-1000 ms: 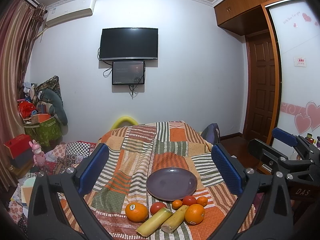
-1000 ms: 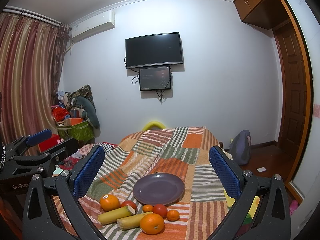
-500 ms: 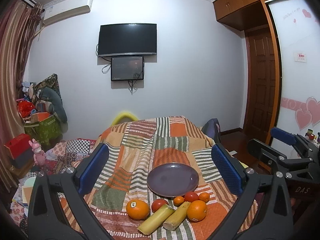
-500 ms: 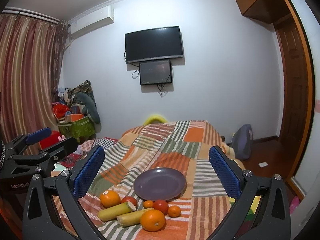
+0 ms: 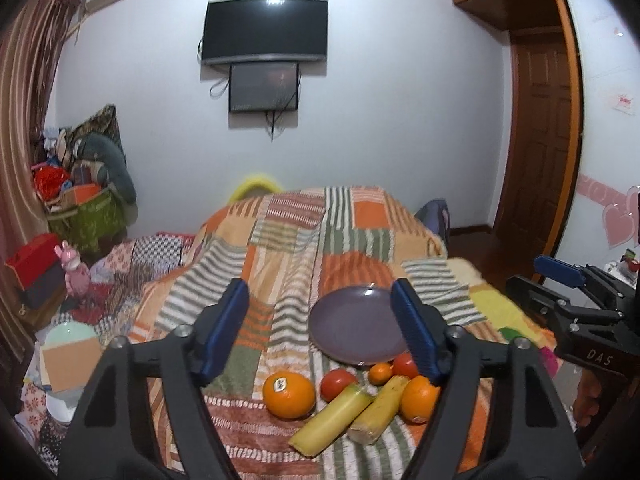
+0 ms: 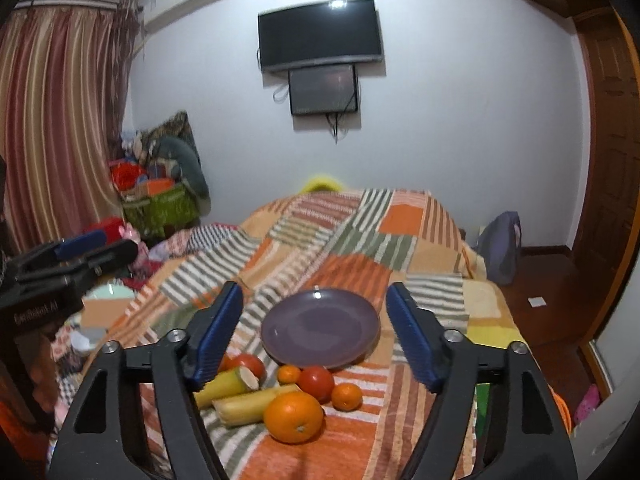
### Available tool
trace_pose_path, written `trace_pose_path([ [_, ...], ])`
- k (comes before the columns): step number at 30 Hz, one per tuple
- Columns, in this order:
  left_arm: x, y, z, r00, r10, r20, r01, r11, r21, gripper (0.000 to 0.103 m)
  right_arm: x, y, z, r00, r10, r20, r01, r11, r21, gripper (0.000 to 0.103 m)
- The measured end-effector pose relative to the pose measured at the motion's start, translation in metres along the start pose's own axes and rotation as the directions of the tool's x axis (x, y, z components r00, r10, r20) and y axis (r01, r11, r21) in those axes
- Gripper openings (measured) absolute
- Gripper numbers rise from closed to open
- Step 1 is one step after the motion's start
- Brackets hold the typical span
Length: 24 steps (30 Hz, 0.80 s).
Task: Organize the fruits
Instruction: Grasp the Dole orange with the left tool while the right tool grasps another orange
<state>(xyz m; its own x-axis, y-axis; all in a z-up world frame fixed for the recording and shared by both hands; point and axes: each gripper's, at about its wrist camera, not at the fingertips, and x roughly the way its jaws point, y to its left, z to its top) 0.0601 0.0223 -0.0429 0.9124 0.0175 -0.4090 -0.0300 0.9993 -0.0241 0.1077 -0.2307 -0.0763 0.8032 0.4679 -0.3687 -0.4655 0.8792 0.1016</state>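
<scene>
Even, dim indoor light; ceiling-lamp glare on the black wall-mounted television screen (image 5: 266, 28). Fisheye bending and dark vignette at edges; slight motion blur throughout both views.

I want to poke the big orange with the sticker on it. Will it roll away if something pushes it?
Probably, a bit. The stickered orange is round, so a push would likely start it rolling. But the patchwork blanket looks soft and nubbly, which should slow it. Pushed rightwards, it would likely bump the tomato or the yellow stalk close beside it.
</scene>
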Motion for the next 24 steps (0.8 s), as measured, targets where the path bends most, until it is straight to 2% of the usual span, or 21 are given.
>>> trace_pose_path([
  [3,0.018,0.011,-0.007,0.998,0.013,-0.055,-0.013,1.0,-0.011,0.07,0.015,-0.004,-0.009,0.998,0.01,-0.062,-0.011,1.0,-0.017,0.058],
  [6,0.035,0.023,-0.016,0.994,0.025,-0.11,-0.027,0.999,-0.019,0.07,0.028,-0.007,-0.02,0.991,0.019,-0.13,-0.022,0.999,-0.026,0.055],
  [13,0.069,0.046,-0.045,0.971,0.053,-0.232,-0.056,0.998,-0.005,0.07,0.048,-0.016,-0.043,0.959,0.08,-0.272,-0.076,0.997,0.026,0.055],
  [18,0.085,0.055,-0.065,0.949,0.03,-0.313,-0.043,0.998,-0.035,0.07,0.065,-0.011,-0.055,0.939,0.094,-0.332,-0.082,0.995,0.05,0.068],
  [24,0.099,0.058,-0.085,0.922,0.008,-0.387,-0.027,0.999,-0.043,0.074,0.083,-0.005,-0.074,0.906,0.131,-0.403,-0.101,0.99,0.096,0.07],
])
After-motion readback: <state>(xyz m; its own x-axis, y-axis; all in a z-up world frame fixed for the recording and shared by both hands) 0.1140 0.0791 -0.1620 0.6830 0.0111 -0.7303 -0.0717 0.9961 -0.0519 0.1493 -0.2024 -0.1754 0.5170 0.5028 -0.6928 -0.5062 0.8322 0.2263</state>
